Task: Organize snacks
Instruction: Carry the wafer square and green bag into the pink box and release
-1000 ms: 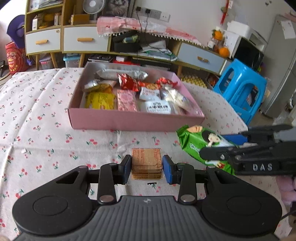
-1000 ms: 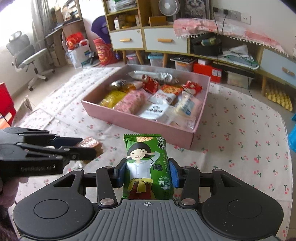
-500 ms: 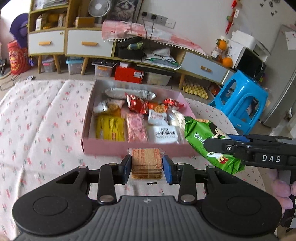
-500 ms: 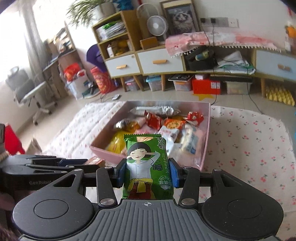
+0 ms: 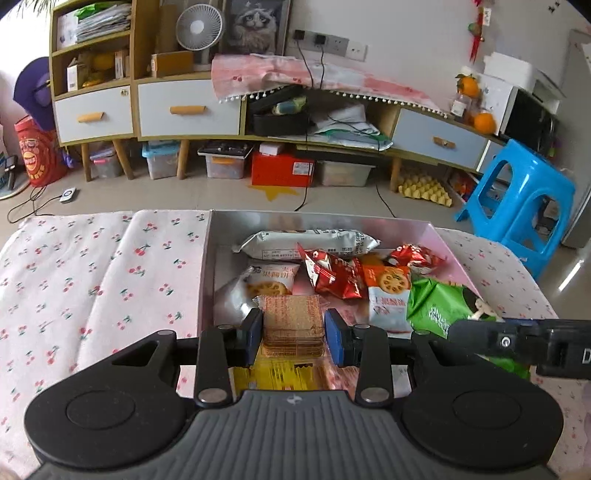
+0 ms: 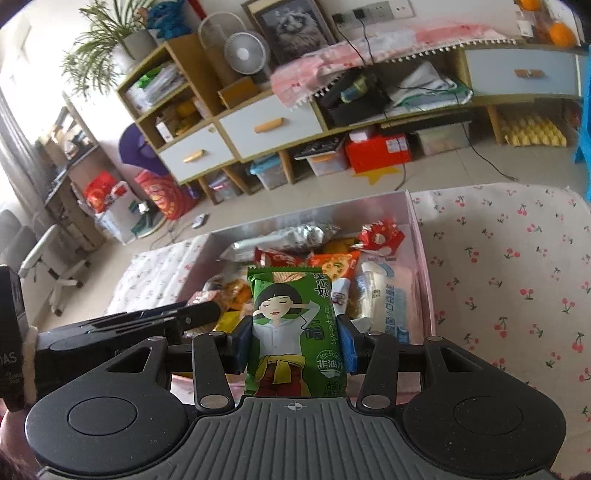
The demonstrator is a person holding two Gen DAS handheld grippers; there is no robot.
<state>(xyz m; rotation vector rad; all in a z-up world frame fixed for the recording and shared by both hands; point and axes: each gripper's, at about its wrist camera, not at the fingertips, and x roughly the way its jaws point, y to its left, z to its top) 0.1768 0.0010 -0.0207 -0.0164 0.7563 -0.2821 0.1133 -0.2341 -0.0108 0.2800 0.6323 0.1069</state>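
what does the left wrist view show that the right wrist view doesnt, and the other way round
Only the left wrist view shows the cracker pack clamped in the left gripper and the blue stool by the table.

Only the right wrist view shows the front of the green snack bag, with its cartoon girl, held in the right gripper, plus the potted plant and the office chair.

Both show the pink box full of snacks, the cherry tablecloth and the desk fan.
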